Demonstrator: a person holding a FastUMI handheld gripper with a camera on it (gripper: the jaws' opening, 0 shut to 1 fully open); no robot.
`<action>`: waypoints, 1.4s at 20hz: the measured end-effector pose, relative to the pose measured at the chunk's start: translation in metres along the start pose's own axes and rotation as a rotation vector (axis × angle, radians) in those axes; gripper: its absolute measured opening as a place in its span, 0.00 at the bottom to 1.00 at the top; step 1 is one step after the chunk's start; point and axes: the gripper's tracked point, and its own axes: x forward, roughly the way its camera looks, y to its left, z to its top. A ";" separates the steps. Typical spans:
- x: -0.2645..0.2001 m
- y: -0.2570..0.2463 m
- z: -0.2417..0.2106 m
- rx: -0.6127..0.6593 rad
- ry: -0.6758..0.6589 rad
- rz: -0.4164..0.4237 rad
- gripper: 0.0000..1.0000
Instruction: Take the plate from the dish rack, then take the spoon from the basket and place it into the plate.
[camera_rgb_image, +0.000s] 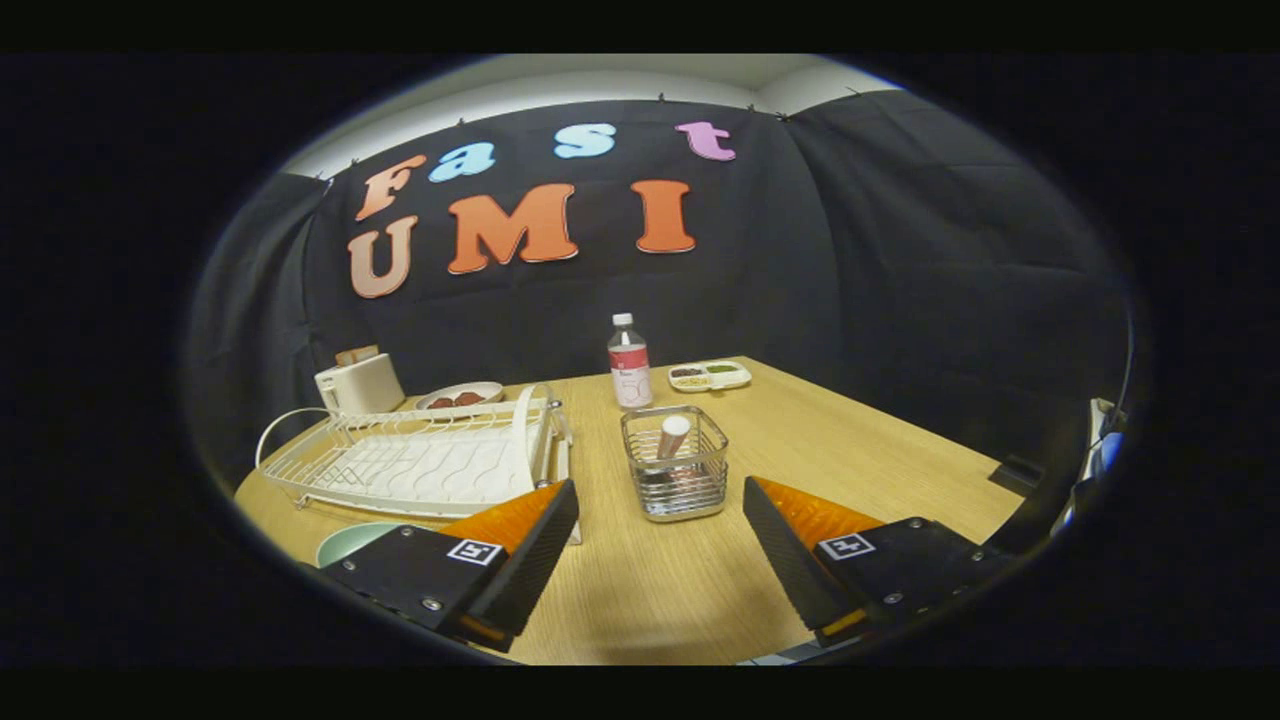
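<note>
A white wire dish rack (410, 465) stands on the wooden table, ahead of my left finger. At its right end a thin white curved piece (522, 420) stands upright; I cannot tell whether it is a plate. A pale green plate (350, 540) lies flat on the table beside the left finger, which partly hides it. A small metal wire basket (690, 490) sits just ahead of the fingers, level with the gap between them. A spoon (672, 436) stands in it, handle end up. My gripper (660, 490) is open, with nothing between its fingers.
Beyond the basket stand a clear bottle with a red label (629, 362) and a white compartment tray of food (710, 375). Behind the rack are a white toaster (360, 385) and a plate with dark food (460, 395). Bare table (850, 450) stretches to the right.
</note>
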 end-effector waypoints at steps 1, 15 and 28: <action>0.003 -0.002 0.005 -0.013 -0.016 -0.003 0.99; 0.038 0.010 0.020 -0.035 -0.089 0.069 0.18; 0.001 -0.001 0.069 -0.068 -0.198 0.038 0.08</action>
